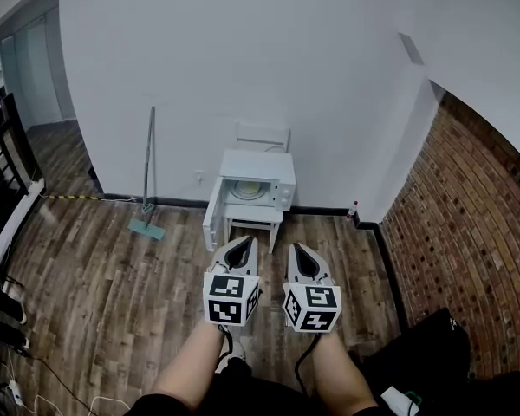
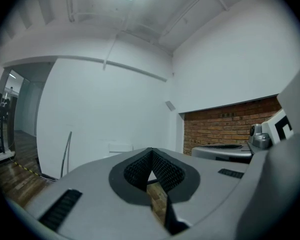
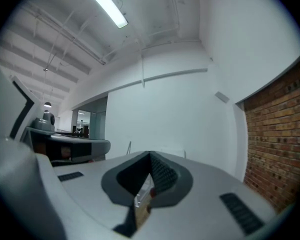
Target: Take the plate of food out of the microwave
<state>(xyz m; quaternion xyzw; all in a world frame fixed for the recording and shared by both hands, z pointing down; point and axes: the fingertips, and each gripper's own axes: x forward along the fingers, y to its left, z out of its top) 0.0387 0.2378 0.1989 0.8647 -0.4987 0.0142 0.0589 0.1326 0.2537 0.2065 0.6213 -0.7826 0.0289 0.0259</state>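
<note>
Nearest, at 6 o'clock, the left gripper [image 1: 242,242] and right gripper [image 1: 297,250] are held side by side, each with its jaws pressed together on nothing. Well beyond them at 12 o'clock, the white microwave [image 1: 258,178] stands on a small white stool [image 1: 253,219], its door [image 1: 213,219] swung open toward 9 o'clock. The plate of food [image 1: 252,191] lies inside. Farther out at 10 o'clock, a mop [image 1: 147,176] leans on the wall.
</note>
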